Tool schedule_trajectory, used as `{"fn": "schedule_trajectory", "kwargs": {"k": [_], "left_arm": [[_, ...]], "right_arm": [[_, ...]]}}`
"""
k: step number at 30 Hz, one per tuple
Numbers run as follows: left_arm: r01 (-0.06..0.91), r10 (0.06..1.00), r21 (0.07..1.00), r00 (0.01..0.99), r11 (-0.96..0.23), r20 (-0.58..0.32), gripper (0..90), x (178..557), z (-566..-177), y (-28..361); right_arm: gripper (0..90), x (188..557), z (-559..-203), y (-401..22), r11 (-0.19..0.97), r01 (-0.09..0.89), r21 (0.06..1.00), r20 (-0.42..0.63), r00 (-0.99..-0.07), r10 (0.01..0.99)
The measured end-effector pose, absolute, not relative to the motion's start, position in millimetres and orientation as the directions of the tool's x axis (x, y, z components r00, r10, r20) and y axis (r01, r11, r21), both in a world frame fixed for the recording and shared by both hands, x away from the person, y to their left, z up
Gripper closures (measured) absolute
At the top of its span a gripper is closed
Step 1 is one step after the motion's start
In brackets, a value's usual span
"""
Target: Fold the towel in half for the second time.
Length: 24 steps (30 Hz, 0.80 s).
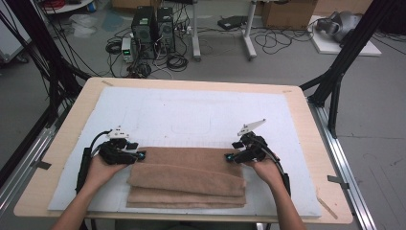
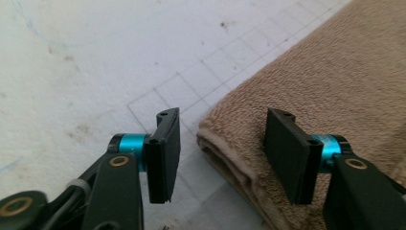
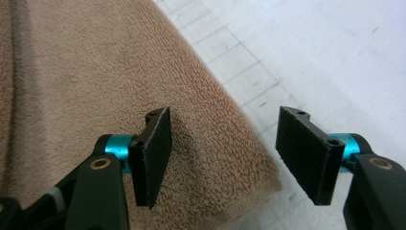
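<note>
The left gripper (image 1: 141, 155) sits at the far left corner of the folded towel (image 1: 189, 176), jaws apart and straddling that corner without pressing it. The towel lies on the white mat (image 1: 191, 115) near the table's (image 1: 72, 124) front edge. At its far right corner the right gripper (image 1: 229, 157) is likewise released, holding nothing.

White mat (image 1: 191, 110) covers a wooden table (image 1: 306, 124).
</note>
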<state>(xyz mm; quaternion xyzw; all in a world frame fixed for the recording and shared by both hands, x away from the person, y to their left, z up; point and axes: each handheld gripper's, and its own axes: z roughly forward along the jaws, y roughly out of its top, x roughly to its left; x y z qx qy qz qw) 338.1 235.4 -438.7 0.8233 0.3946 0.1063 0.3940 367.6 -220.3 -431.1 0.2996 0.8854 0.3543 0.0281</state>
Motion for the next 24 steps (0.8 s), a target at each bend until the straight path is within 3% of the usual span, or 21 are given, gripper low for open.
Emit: {"fn": "schedule_trajectory", "kwargs": {"k": [1, 5, 8, 13, 19, 20, 22, 24], "left_arm": [[0.571, 0.727, 0.73, 0.67, -0.375, -0.15, 48.4, 339, -439, 236], [0.551, 0.703, 0.734, 0.697, -0.397, -0.143, 70.9, 336, -437, 233], [0.535, 0.706, 0.746, 0.697, -0.395, -0.126, 79.9, 335, -431, 233], [0.498, 0.747, 0.797, 0.659, -0.342, -0.092, 81.1, 350, -415, 228], [0.455, 0.791, 0.845, 0.609, -0.281, -0.064, 81.1, 396, -380, 217], [0.452, 0.796, 0.849, 0.602, -0.274, -0.063, 79.9, 405, -376, 215], [0.447, 0.818, 0.854, 0.573, -0.265, -0.046, 68.1, 417, -372, 212], [0.469, 0.819, 0.848, 0.569, -0.247, -0.076, 60.6, 421, -373, 211]], "right_arm": [[42.2, 369, -433, -221, 0.564, 0.519, 0.643, 0.181, -0.818, 0.546], [69.5, 367, -433, -220, 0.562, 0.516, 0.646, 0.23, -0.834, 0.502], [76.5, 365, -424, -222, 0.567, 0.486, 0.665, 0.199, -0.848, 0.492], [77.3, 373, -402, -223, 0.554, 0.446, 0.703, 0.115, -0.84, 0.53], [77.2, 411, -371, -227, 0.516, 0.437, 0.737, 0.053, -0.798, 0.601], [75.2, 419, -367, -228, 0.503, 0.441, 0.744, 0.044, -0.783, 0.621], [64.2, 434, -364, -231, 0.477, 0.465, 0.746, 0.014, -0.727, 0.686], [58.7, 442, -366, -234, 0.452, 0.492, 0.744, 0.036, -0.705, 0.708]]}}
